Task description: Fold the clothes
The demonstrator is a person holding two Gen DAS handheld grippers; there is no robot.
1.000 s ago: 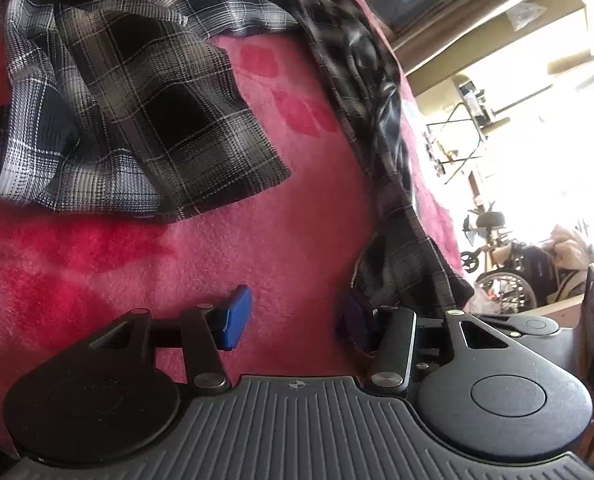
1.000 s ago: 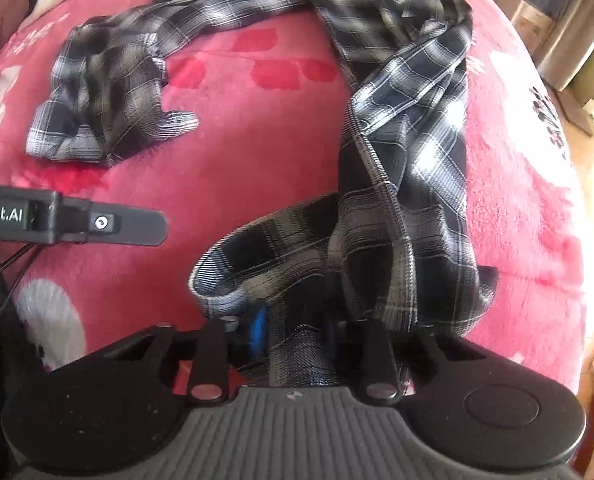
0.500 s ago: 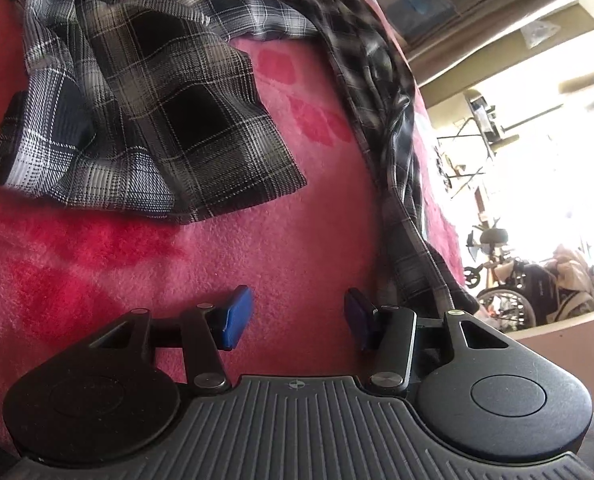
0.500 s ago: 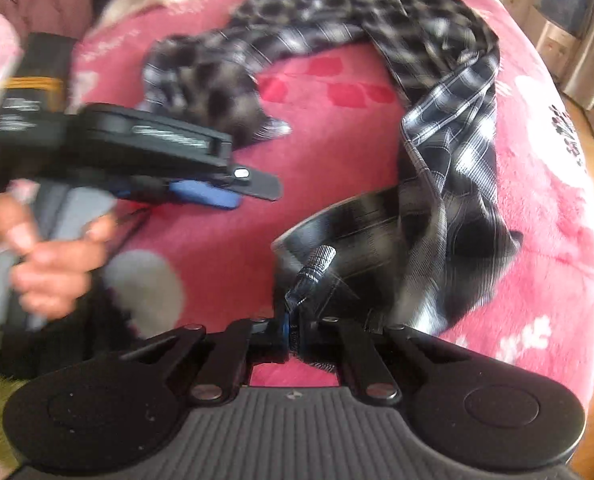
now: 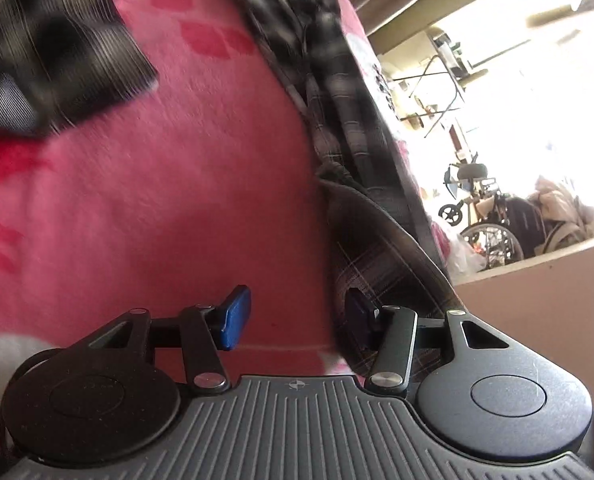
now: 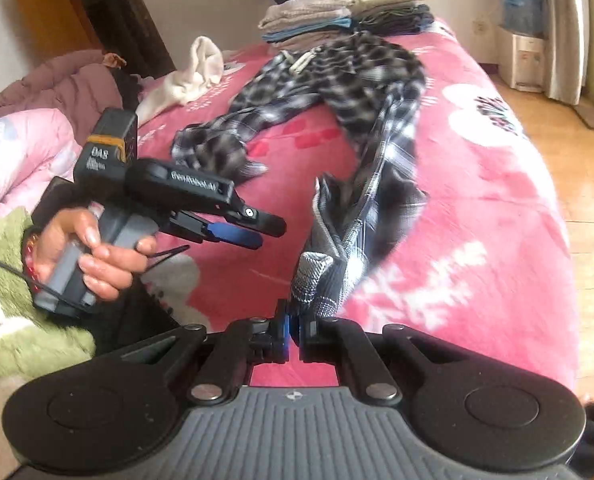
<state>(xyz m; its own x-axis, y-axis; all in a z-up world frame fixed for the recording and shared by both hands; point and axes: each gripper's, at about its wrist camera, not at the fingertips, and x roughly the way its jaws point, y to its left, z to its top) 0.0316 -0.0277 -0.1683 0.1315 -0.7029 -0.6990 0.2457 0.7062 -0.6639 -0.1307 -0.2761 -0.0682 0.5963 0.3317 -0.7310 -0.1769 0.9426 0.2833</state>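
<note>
The left tongs (image 6: 257,229), gripped by a hand (image 6: 93,256) at the left of the right-wrist view, were held spread and empty above the pink blanket (image 5: 177,200) of the bed, nothing caught between the blue pads (image 5: 235,317). Just to the right of them, one trouser-leg hem of the plaid trousers (image 6: 361,92) was seen pinched in the right tongs (image 6: 293,330), whose jaws had just been closing and were pressed tight on the cloth, the leg lifted off the blanket and drawn up toward the camera. The rest of the garment was left sprawled ahead of both tongs, the other leg bunched beyond the left tongs. A stack of folded clothes (image 6: 317,16) was visible at the far end of the bed. The step in hand was judged to be the gathering of the legs. For the next move, a grip on the other hem by the left tongs was thought to be needed, so that the legs could be laid together.
</note>
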